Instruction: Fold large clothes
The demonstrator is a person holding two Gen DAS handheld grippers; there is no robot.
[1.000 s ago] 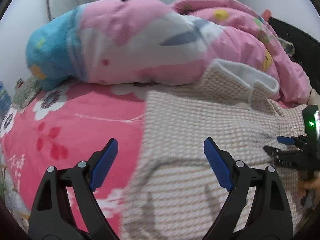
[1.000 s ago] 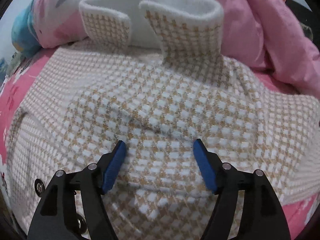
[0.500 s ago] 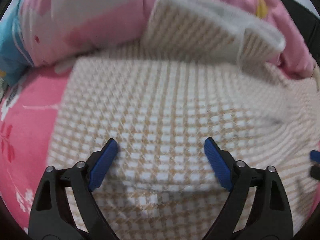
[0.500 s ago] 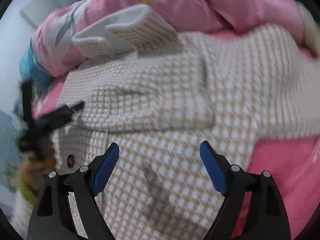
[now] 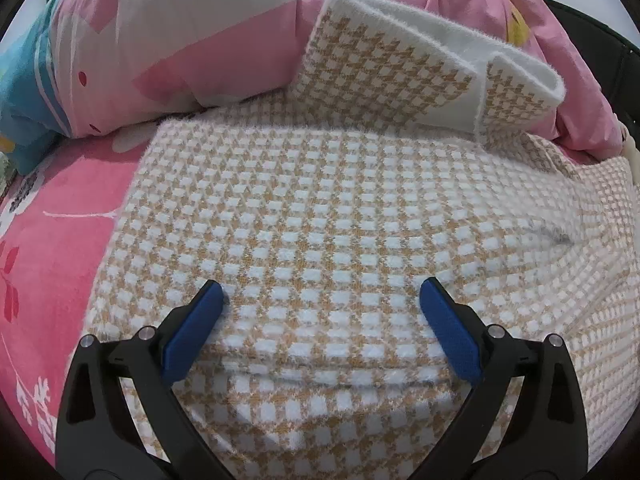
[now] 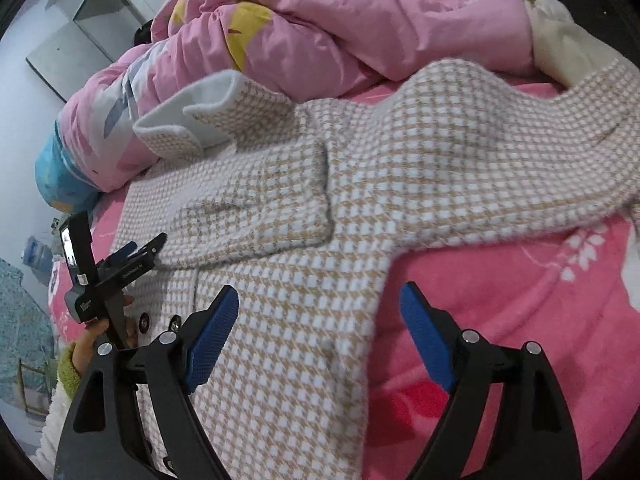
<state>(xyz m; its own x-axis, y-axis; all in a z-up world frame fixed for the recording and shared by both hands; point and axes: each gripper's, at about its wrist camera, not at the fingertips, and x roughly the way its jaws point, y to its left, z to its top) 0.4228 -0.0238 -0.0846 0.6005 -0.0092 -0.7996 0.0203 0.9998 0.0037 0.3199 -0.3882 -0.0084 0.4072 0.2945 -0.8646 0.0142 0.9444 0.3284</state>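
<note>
A beige-and-white houndstooth coat lies spread on the bed, its white-lined collar standing up at the far end. My left gripper hovers close over the cloth near a fold ridge; its jaws are opening, with only flat fabric below and nothing pinched. In the right wrist view one sleeve is folded across the coat's body and the other sleeve stretches right. My right gripper is open, straddling the coat's side edge below that sleeve. The left gripper shows at the left, held by a hand.
A bunched pink quilt and a pink pillow with a blue end lie behind the collar. The pink flowered bed cover shows right of the coat. A cream plush item sits at the far right. Dark buttons edge the coat's front.
The left gripper came down and in from the coat's left edge over its body, jaws a little wider. The right gripper swung right to the coat's side edge, rolled, and opened wider.
</note>
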